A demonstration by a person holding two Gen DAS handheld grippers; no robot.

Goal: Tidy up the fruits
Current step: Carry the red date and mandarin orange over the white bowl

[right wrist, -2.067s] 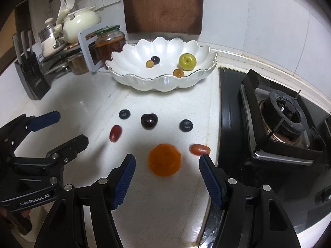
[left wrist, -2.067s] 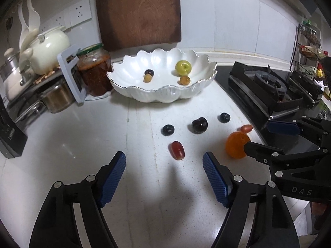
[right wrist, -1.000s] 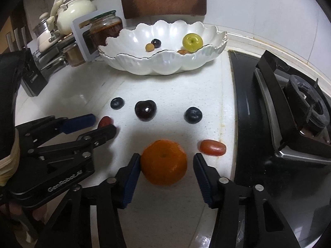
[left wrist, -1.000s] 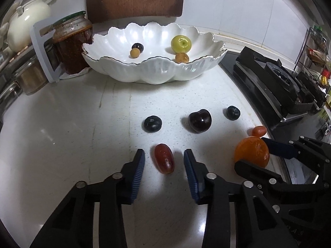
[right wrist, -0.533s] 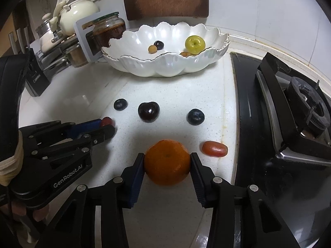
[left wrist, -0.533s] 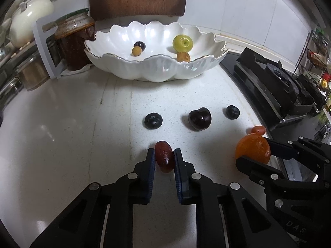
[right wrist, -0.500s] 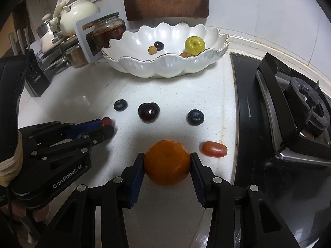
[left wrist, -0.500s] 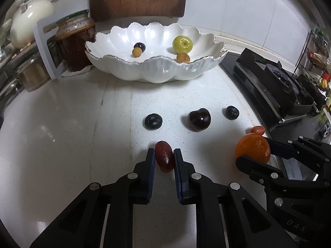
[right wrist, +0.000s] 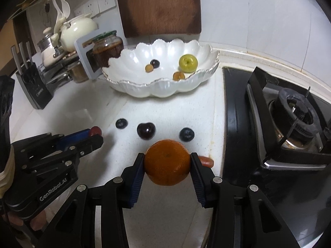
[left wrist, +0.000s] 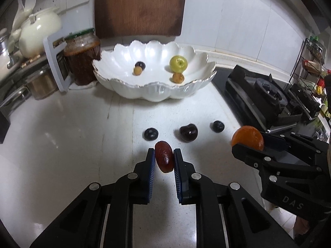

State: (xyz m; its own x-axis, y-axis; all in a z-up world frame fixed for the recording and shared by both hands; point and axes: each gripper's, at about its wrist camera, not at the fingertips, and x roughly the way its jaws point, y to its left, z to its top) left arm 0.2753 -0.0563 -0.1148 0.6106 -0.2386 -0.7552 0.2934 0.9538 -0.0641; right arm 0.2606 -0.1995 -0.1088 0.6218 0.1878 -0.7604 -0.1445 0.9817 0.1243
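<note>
My left gripper (left wrist: 164, 159) now pinches the red grape (left wrist: 163, 156), my right gripper (right wrist: 167, 166) the orange (right wrist: 167, 162); both fruits have lifted off the counter (left wrist: 62, 144), in front of the white bowl (left wrist: 154, 91).

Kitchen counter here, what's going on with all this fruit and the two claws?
A person is sorting fruit into the white bowl, a claw in each hand. The left claw is shut on a red grape; the right claw grips an orange. Both fruits look lifted off the counter. Two blueberries, a cherry and a red oblong fruit lie on the counter. The bowl already holds a green apple and three small fruits.
</note>
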